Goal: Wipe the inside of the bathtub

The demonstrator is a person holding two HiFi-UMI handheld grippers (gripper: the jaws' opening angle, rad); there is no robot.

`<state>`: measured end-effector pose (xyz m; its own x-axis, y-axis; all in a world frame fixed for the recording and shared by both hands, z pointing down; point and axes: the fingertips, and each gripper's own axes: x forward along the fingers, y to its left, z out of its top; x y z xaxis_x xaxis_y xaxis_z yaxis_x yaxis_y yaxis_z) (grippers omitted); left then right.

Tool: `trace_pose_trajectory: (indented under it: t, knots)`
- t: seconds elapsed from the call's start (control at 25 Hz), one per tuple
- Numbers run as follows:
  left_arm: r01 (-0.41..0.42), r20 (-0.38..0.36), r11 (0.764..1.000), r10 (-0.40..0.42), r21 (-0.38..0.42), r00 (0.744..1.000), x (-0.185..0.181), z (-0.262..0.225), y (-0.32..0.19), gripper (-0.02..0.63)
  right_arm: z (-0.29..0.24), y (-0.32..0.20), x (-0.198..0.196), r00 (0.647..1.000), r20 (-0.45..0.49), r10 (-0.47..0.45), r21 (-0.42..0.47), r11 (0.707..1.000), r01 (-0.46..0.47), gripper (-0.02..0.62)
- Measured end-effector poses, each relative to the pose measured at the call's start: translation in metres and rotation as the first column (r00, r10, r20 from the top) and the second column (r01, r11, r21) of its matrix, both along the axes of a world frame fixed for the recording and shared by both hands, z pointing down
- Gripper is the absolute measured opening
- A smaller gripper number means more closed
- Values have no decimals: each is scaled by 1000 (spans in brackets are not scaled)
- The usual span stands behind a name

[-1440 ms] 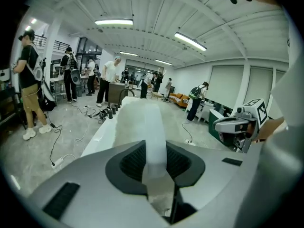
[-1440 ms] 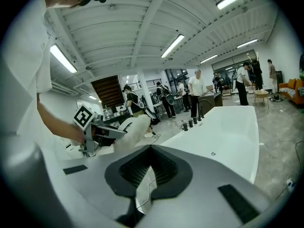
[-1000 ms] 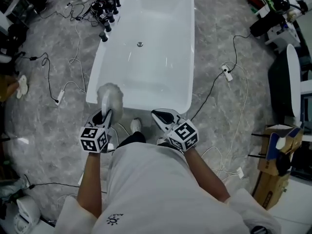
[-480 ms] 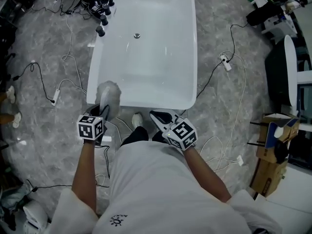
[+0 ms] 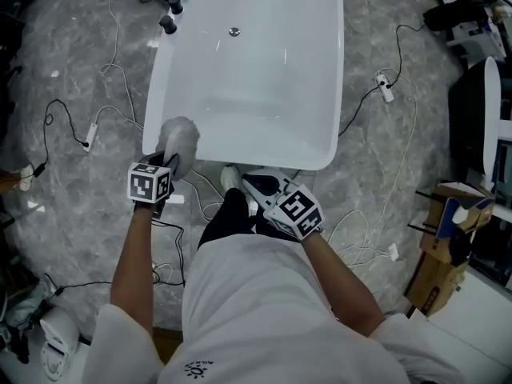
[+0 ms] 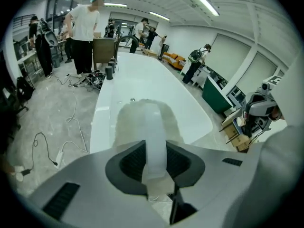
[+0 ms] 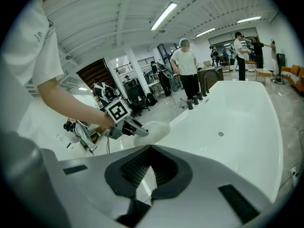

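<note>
Brush (image 5: pixel 178 138) sat clamped in left tool (image 6: pixel 156 148)
Its fluffy head hung at tub (image 5: pixel 248 94) rim; right tool (image 7: pixel 151 147) was closed, empty

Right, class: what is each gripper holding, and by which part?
The left gripper grips a fluffy white brush by its flat white handle, with the head over the bathtub rim. The right gripper holds nothing; its jaws are together.

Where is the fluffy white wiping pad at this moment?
In the head view the wiping pad is at the left, held by its handle in the left gripper, at the near left corner of the bathtub.
</note>
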<state>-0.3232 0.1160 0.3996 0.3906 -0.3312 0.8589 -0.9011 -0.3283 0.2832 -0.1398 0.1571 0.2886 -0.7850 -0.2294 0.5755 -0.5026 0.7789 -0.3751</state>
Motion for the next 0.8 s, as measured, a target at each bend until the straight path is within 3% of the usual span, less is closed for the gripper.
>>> trace_pose_trajectory:
  t: [0.2,0.44,0.8]
  knots:
    - [-48,40,993,53,-106,998,-9,35,-11,98,30,-9,-6,1000,19,-4,-53,999,5,9]
    - [-118,100,968,143,-220,985,-19,79,-18,98,57,-24,2,997,43,65,-106,993,-60,9]
    - [-111,142,951,157,-288,977,-17,117,-13,100,88,-25,19,991,66,114,-155,983,-103,9]
